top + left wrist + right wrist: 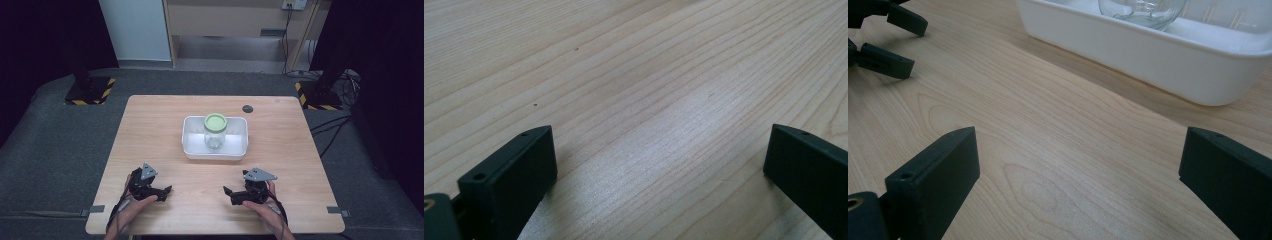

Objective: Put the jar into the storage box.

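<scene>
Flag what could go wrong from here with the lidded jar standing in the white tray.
1. The glass jar is smooth and tall; the right gripper could tip it inside the tray if it grips too high.
2. The white tray sits loose on the table, so a push may slide it.
3. With the green lid on, a one-sided twist could spin the whole jar.

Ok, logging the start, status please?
Left gripper open, right gripper open, both empty, on table. Jar upright in tray, lid on. Path clear.
</scene>
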The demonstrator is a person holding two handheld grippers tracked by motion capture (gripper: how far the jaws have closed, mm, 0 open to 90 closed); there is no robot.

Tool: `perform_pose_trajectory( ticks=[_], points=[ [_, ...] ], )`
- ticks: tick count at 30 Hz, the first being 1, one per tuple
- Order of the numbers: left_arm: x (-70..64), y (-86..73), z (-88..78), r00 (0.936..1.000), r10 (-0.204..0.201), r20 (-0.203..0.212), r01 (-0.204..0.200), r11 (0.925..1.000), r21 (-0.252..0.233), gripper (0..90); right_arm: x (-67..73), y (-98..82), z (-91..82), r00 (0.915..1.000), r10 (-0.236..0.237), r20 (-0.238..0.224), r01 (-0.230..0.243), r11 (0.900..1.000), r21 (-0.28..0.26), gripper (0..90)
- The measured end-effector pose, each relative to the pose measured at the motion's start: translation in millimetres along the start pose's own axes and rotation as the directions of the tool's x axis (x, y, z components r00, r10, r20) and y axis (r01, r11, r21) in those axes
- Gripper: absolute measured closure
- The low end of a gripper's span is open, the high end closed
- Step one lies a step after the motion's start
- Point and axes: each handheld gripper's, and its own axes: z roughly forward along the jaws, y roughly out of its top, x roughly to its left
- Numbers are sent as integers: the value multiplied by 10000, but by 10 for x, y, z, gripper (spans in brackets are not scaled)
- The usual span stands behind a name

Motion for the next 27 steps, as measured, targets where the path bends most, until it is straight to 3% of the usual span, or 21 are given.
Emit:
perform_pose_trajectory(
  ticks=[27],
  points=[
    [1, 0, 0, 10000, 2, 3, -2, 10000, 6, 0, -14, -92, -71, 9998, 157, 75, -157, 9999, 7, 28]
  ],
)
